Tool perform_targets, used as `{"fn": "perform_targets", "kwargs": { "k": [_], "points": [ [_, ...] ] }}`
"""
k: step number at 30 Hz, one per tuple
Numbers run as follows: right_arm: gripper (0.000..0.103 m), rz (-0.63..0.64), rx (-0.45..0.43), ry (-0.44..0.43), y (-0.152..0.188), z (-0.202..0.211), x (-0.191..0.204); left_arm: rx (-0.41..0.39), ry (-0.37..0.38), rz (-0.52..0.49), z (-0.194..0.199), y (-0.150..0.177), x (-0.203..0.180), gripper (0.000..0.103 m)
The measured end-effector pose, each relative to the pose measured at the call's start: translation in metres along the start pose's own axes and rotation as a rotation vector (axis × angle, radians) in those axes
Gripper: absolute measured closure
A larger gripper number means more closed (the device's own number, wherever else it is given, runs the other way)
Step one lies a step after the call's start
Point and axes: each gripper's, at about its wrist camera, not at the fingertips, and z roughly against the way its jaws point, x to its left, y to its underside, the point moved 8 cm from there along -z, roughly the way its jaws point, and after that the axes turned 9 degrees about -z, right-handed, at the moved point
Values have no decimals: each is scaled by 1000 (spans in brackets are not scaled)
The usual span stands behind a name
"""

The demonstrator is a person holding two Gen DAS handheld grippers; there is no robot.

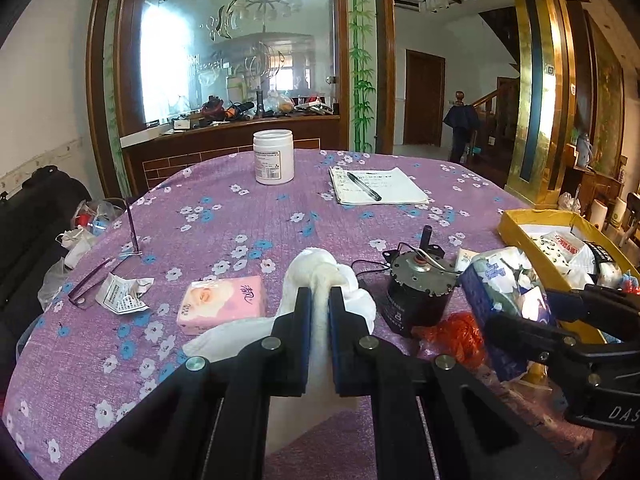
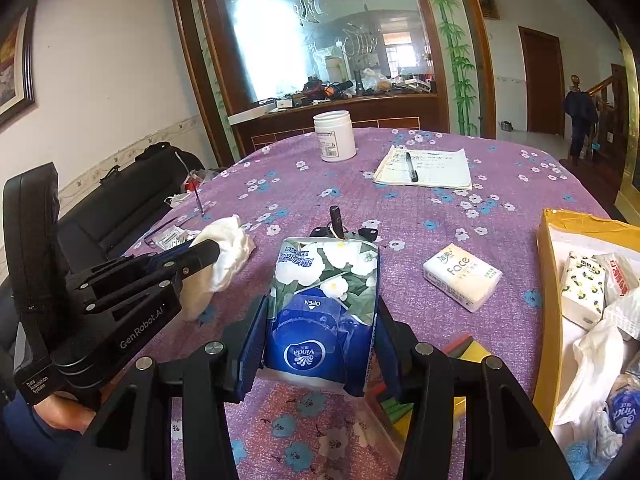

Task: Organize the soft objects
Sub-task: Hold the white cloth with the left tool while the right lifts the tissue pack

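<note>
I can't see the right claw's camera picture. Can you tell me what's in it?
The right claw squeezes a blue-and-white flowery Vinda tissue pack above a purple flowered tablecloth. To its left, the left claw pinches a white cloth; to its right lie a small white tissue pack and a yellow box of soft things.

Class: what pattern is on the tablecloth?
Purple tablecloth with small white and blue flowers; clearest in the left wrist view.
</note>
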Motion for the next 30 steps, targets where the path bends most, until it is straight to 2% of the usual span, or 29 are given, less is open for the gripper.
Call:
{"fn": "perform_targets", "kwargs": {
  "k": [30],
  "points": [
    [49, -1, -10, -12, -1, 4, 0, -1, -23, -22, 0, -1, 0, 95]
  ]
}}
